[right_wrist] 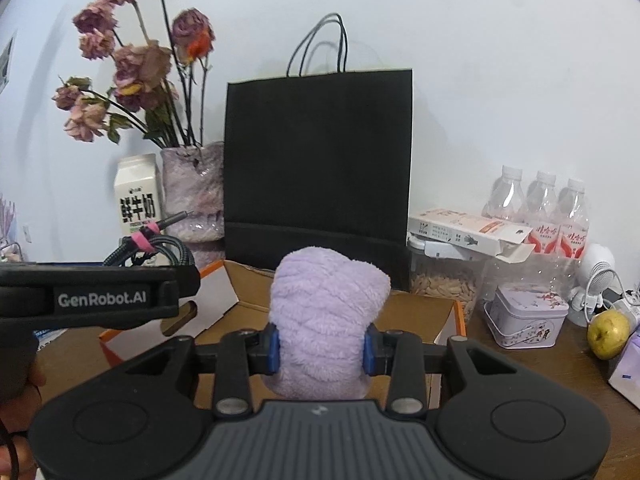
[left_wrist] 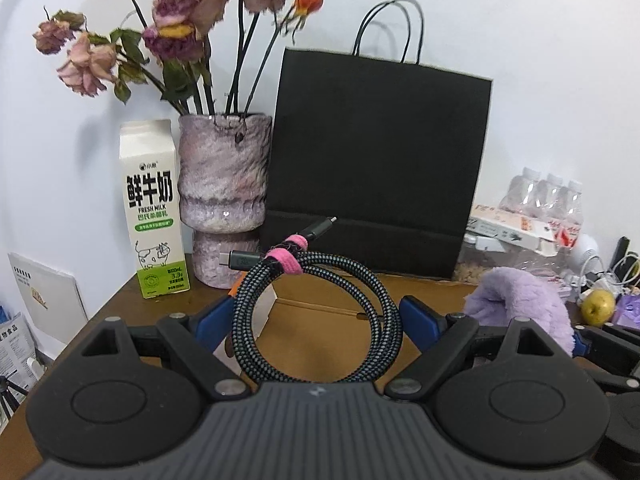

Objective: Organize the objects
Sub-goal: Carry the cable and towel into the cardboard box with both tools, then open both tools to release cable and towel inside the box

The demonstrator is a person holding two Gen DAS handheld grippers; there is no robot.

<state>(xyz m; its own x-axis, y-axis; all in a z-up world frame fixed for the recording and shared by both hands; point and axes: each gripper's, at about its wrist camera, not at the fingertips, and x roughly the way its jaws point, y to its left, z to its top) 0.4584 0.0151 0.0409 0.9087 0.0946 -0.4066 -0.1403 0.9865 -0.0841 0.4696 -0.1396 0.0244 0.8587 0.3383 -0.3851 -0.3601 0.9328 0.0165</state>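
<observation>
Pinching a soft lilac plush cloth (right_wrist: 326,316) between its blue pads (right_wrist: 273,347), the right gripper (right_wrist: 322,350) holds it upright above an open brown cardboard box (right_wrist: 420,312) on the dark wooden surface (right_wrist: 560,368). Beside it, the left gripper (left_wrist: 316,320) has its jaws spread wide around a coiled black braided cable (left_wrist: 320,312) bound with pink straps (left_wrist: 290,254); the coil's sides meet both pads, above the same box. Behind stand a black paper bag (left_wrist: 376,168), a mottled purple vase (left_wrist: 222,192) of dried roses and a white milk carton (left_wrist: 154,208). A yellow pear (right_wrist: 608,334) lies far right.
</observation>
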